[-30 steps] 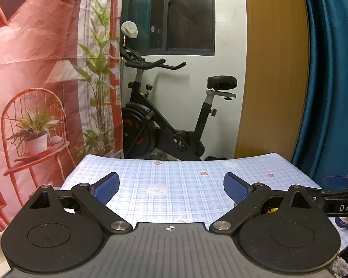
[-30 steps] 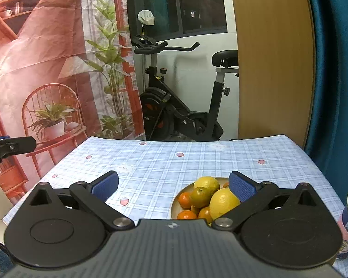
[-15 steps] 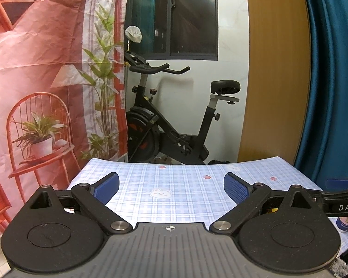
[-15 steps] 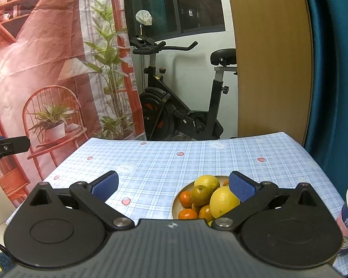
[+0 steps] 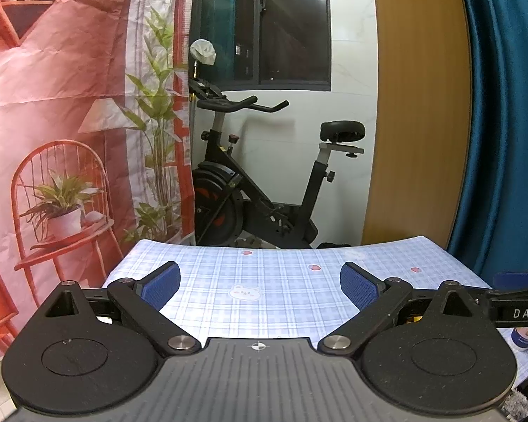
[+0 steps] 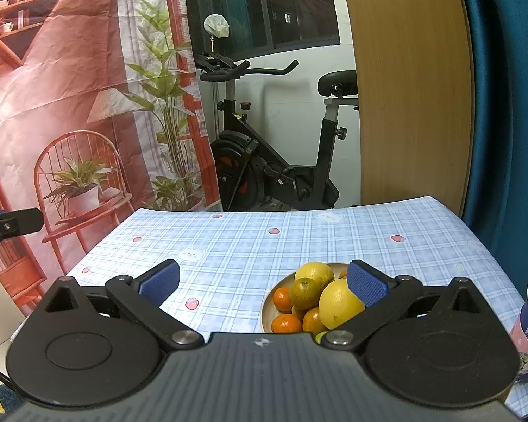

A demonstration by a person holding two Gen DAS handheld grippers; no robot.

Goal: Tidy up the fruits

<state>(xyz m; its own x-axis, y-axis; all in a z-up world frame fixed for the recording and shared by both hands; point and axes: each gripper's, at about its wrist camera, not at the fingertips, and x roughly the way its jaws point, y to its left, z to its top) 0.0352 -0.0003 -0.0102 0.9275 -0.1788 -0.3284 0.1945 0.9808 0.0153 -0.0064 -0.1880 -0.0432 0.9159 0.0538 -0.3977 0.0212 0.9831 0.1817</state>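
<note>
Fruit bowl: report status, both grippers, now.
Left gripper open, empty. Right gripper open, empty, above table short of the beige bowl piled with yellow lemons and small oranges. Nothing blocking.

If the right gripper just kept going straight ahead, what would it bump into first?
Probably nothing on the table. The right gripper is open, and the fruit plate sits slightly right of its line, under the right finger. Straight ahead is bare tablecloth, then the exercise bike. Depth is unclear.
</note>
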